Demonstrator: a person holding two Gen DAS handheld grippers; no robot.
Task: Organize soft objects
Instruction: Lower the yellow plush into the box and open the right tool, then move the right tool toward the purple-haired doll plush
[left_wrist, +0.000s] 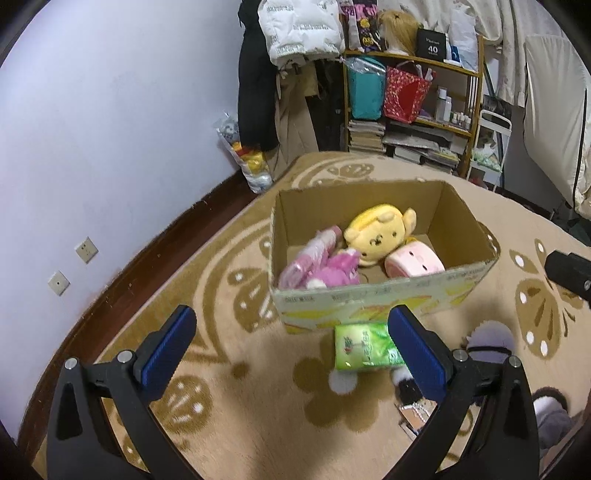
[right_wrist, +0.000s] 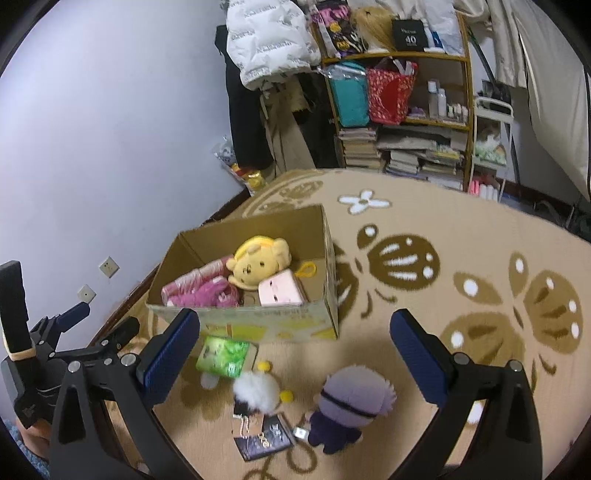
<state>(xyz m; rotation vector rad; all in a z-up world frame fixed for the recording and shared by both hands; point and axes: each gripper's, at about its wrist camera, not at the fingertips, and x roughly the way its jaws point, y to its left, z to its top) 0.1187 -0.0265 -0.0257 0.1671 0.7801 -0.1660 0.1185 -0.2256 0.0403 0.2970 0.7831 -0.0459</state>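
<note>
A cardboard box (left_wrist: 454, 210) (right_wrist: 321, 236) stands open on the carpet. Inside lie a yellow plush (left_wrist: 376, 229) (right_wrist: 258, 262), a pink plush (left_wrist: 332, 269) (right_wrist: 210, 291) and a pale pink cushion toy (left_wrist: 413, 262) (right_wrist: 280, 291). In front of the box lie a green pack (left_wrist: 362, 347) (right_wrist: 221, 354), a white fluffy toy (right_wrist: 255, 391) and a plush doll with lilac hair and dark clothes (right_wrist: 347, 402) (left_wrist: 487, 339). My left gripper (left_wrist: 291, 350) hangs open above the carpet, left of the green pack. My right gripper (right_wrist: 295, 354) is open above the floor toys, holding nothing.
A wooden shelf (left_wrist: 413, 107) (right_wrist: 402, 110) with bags, books and bottles stands at the back. Coats (left_wrist: 258, 74) hang beside it. A plastic bag (left_wrist: 243, 155) leans against the wall. A small dark card packet (right_wrist: 262, 439) lies by the white toy. The left gripper's body (right_wrist: 44, 358) shows at the right wrist view's left edge.
</note>
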